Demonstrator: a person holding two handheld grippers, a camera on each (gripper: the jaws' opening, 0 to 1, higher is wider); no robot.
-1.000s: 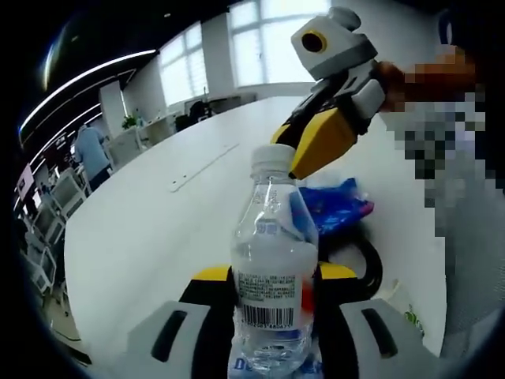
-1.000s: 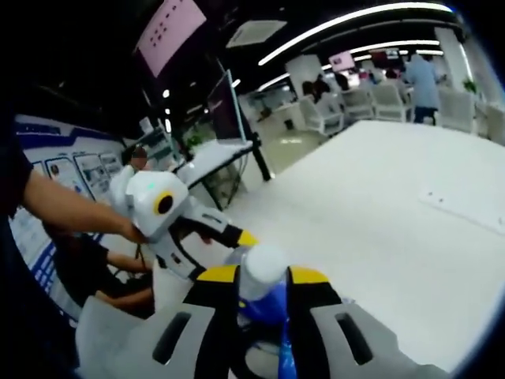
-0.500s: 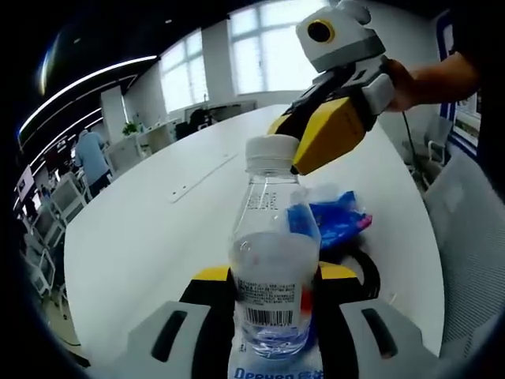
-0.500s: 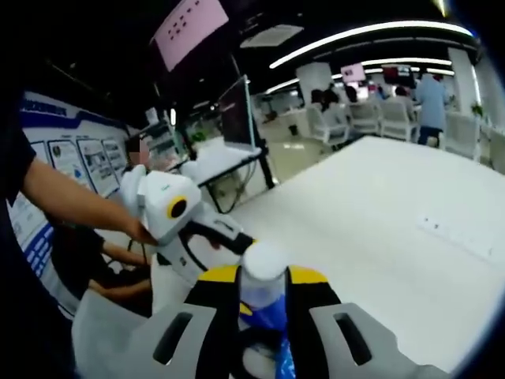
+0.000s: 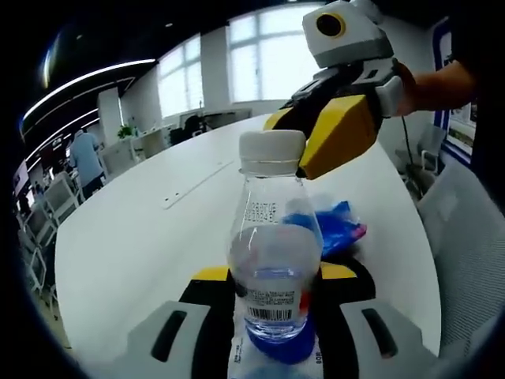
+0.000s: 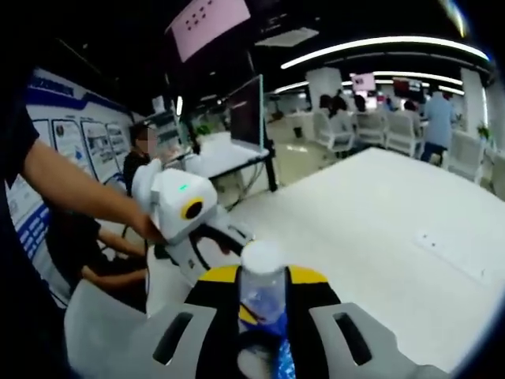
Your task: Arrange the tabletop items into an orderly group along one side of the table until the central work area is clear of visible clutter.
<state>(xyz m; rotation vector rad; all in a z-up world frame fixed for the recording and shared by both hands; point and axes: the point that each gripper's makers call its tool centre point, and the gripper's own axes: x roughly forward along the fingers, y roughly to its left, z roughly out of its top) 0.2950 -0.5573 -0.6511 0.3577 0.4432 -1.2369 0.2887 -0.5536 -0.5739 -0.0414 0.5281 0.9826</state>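
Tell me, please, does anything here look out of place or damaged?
Nothing looks damaged or spilled. The water bottle stands upright in the left gripper, cap on, the right gripper at its cap. Only a crumpled blue wrapper lies loose on the white table.

Open-plan office. A long white surface [image 6: 379, 213] runs mid-frame, white chairs [image 6: 394, 130] and seated people [image 6: 438, 118] upper right, a monitor [image 6: 246, 110] upper centre, ceiling strip lights [image 6: 379, 47] above; large windows [image 5: 260, 67] top centre of the left gripper view.

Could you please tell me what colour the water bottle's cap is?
White; the cap shows best in the left gripper view.
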